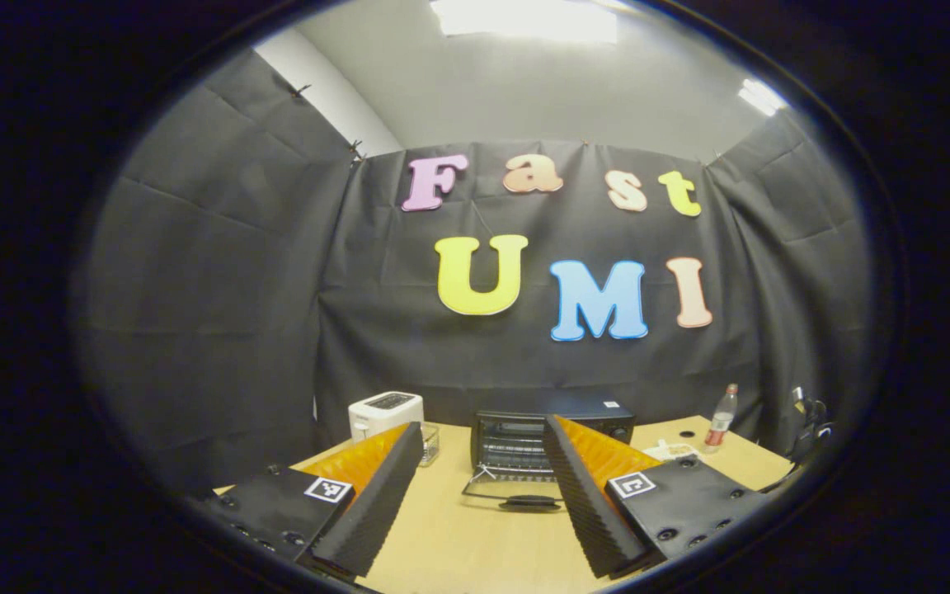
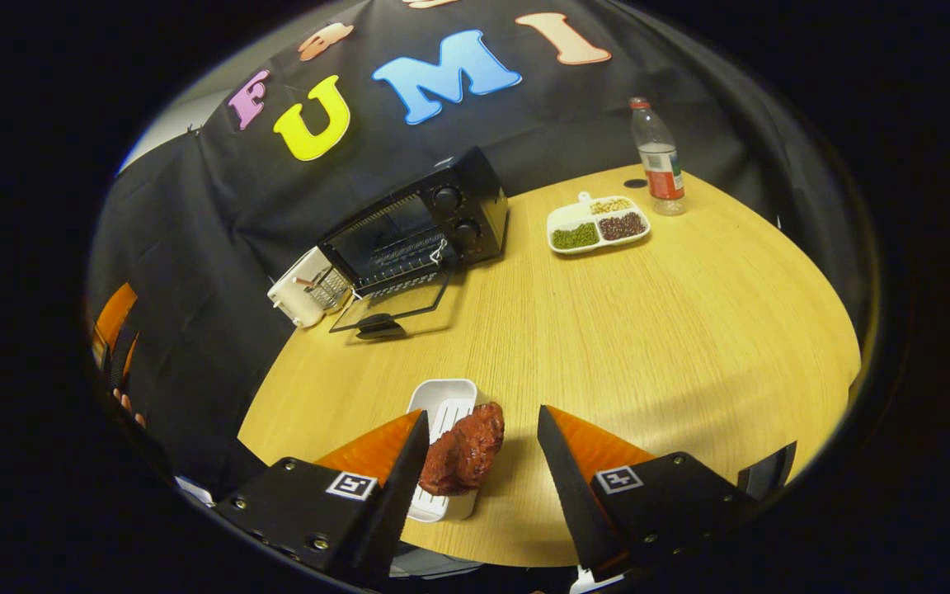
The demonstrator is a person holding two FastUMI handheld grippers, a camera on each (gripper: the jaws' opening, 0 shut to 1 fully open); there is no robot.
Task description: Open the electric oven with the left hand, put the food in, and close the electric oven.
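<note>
While the electric oven [image 2: 417, 227] stands at the far side of the table [image 2: 648, 330] with its glass door [image 2: 392, 304] folded down flat onto the wood, the opening step appears complete; loading the food and closing the door remain to be done. The food [image 2: 463, 450], a dark red, lumpy piece resembling meat, lies on a white tray [image 2: 444, 406] at the near edge of the table, well apart from the oven. In the right gripper view the right gripper [image 2: 475, 462] hangs above this tray with its fingers spread wide and empty: the food sits between them, close against the left-hand finger [image 2: 405, 470] and clear of the right-hand one, with no visible contact on either pad. The grasp therefore seems not yet made.

In the left gripper view the left gripper [image 1: 483, 495] faces the oven squarely, its fingers likewise apart and holding nothing; the lowered door and its handle [image 1: 529, 501] lie between and beyond the fingertips, apart from them.

Beside the oven stands a white toaster [image 1: 384, 412] with a small clear container next to it. On the oven's other side rest a divided dish of beans [image 2: 599, 224] and a plastic bottle [image 2: 658, 157]. A hand and an orange gripper part are visible at the left margin of the right gripper view.
</note>
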